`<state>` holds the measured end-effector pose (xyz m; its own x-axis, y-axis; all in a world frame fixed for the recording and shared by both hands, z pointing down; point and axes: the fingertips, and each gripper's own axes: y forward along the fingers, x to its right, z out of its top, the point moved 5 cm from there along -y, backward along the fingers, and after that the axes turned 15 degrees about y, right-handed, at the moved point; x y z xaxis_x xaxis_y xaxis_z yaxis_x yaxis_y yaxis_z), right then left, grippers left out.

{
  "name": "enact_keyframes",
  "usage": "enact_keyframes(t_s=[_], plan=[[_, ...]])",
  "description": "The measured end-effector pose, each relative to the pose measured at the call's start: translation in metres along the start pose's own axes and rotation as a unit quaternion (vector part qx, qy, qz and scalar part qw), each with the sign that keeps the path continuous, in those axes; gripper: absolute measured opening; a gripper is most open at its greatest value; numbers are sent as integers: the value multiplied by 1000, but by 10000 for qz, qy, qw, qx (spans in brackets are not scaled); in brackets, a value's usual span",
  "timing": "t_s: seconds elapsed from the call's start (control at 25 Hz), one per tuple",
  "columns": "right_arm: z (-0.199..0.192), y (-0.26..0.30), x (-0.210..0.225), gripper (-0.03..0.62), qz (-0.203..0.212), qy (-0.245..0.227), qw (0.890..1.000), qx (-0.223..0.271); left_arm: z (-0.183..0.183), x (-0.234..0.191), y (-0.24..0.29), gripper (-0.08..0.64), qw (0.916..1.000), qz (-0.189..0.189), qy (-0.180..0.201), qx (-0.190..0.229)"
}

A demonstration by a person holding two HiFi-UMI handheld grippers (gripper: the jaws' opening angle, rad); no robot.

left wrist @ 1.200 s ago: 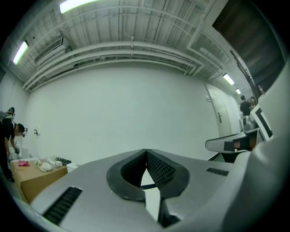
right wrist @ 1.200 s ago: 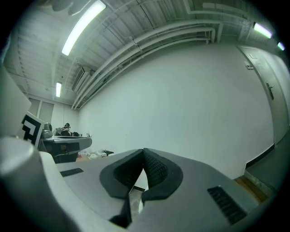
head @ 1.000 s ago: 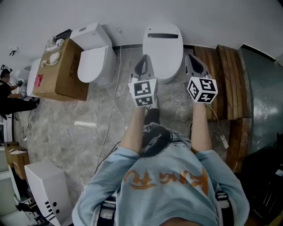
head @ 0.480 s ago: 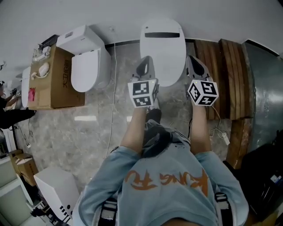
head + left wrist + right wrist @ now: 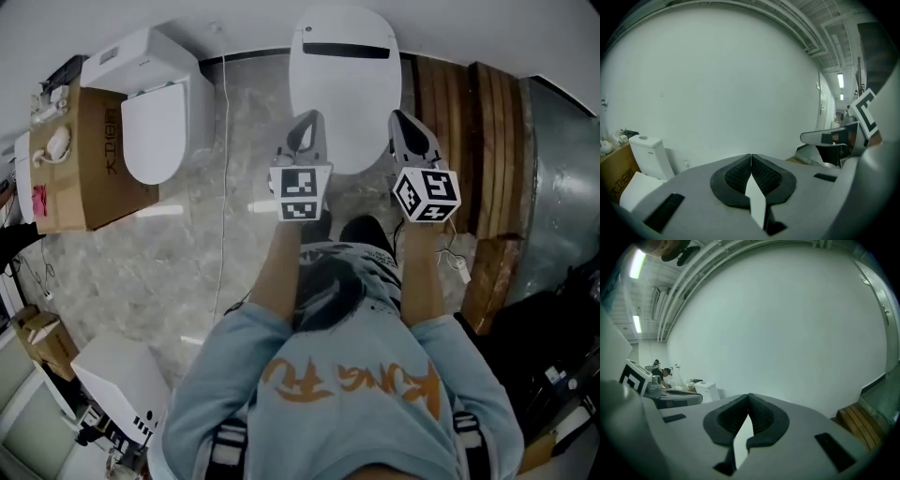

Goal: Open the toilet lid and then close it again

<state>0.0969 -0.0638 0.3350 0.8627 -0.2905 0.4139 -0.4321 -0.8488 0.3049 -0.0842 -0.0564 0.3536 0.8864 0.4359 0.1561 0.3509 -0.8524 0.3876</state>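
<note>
Head view first: the toilet (image 5: 344, 33) stands against the wall (image 5: 187, 23) with its lid (image 5: 344, 103) down flat, straight ahead of the person (image 5: 347, 394). Both tools are held out at its front end, the left gripper (image 5: 306, 122) over the near left rim and the right gripper (image 5: 405, 124) just off the right side. Held one to each side like this, either could get under the lid's front lip. A second toilet (image 5: 155, 117) and a cardboard box (image 5: 80, 159) sit well apart to the left, and wooden planks (image 5: 469, 131) lie to the right; none bears on the job. Left gripper view: the jaws are pressed together with nothing between them. Beyond them is only bare wall, with the second toilet low at the left, so this tool looks over the lid rather than at it. Right gripper view: the jaws are likewise closed and empty, facing the wall, with the planks at lower right. Closed tips suit nudging a lid up by its edge, I judge; whether either touches it yet I cannot tell.
</note>
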Motion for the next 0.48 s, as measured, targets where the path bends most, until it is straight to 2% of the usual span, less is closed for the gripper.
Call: enact_keyframes(t_s=[0.08, 0.2, 0.36, 0.48], plan=[[-10, 5, 21, 12, -202, 96, 9997, -122, -10, 11, 16, 28, 9994, -199, 243, -158], [-27, 15, 44, 13, -283, -21, 9988, -393, -33, 30, 34, 29, 9961, -412, 632, -453], [-63, 25, 74, 14, -311, -224, 9952, -904, -74, 57, 54, 31, 9874, -766, 1159, -763], [-98, 46, 92, 14, -291, -388, 9911, -1243, -113, 60, 76, 32, 9805, -966, 1427, -944]])
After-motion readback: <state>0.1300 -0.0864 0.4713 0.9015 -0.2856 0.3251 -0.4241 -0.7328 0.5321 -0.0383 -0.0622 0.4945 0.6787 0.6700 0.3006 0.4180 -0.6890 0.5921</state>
